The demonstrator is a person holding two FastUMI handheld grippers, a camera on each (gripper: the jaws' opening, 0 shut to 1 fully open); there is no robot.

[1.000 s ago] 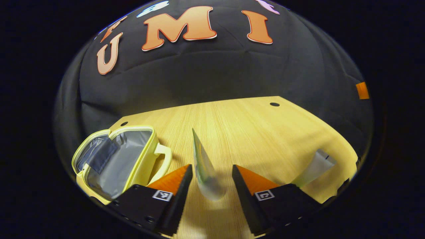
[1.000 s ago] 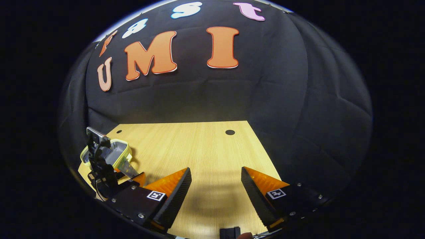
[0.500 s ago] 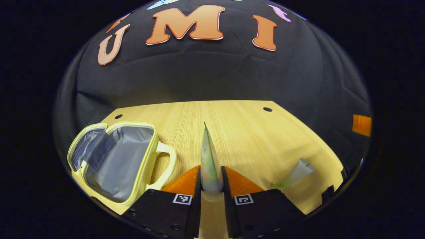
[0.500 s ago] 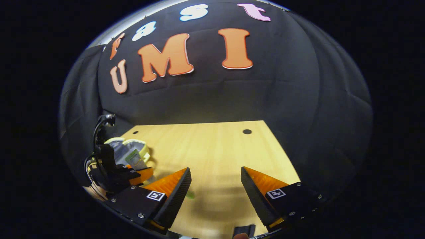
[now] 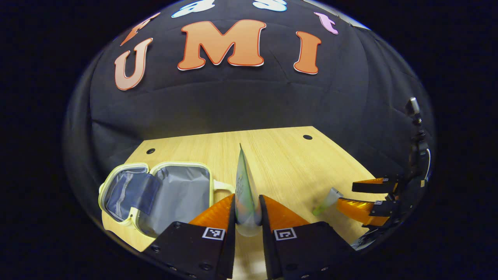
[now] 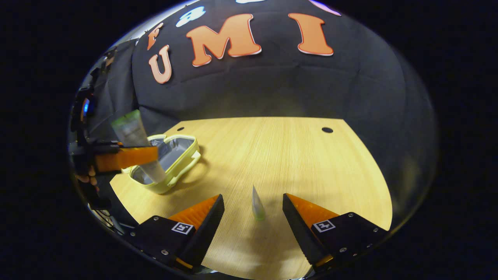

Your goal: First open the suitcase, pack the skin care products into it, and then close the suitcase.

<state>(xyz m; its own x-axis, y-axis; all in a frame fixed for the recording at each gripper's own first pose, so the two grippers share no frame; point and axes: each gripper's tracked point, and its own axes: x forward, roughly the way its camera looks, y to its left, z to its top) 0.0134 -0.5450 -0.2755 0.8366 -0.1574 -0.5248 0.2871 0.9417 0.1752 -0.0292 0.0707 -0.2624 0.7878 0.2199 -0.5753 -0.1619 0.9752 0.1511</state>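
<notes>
Suitcase: the small yellow suitcase (image 5: 155,194) lies open on the wooden table (image 5: 280,155). Its grey inside shows, and I see nothing packed in it. In the left gripper view it sits just to the left of the left tongs.

Left tongs: the left tongs (image 5: 247,212) are pressed together on a tube (image 5: 244,186) of skin cream. Both fingers (image 5: 218,210) squeeze its fat lower end. The flat end of the tube points up and away from the tongs.

Left tongs from far off: in the right gripper view, the left tongs (image 6: 132,155) hold that tube (image 6: 136,149) up in the air, in front of the suitcase (image 6: 171,163). A hand (image 6: 83,175) holds them.

Right tongs: the right tongs (image 6: 253,212) are spread wide and pinch nothing.

Second tube: a small green tube (image 6: 256,204) lies on the table between the right fingers, a bit ahead of them. It touches neither finger. In the left gripper view this tube (image 5: 327,196) lies just in front of the right tongs (image 5: 350,196).

Step now: I think this is the packing step. One tube is picked up, and the other is about to be grabbed.

Next move, left: go left until the tube is over the open suitcase, go down, then let go.

Next move, right: slide forward around the small tube, then squeeze. The tube is thin, so it could slip out sideways.

Still to do: closing the suitcase.
</notes>
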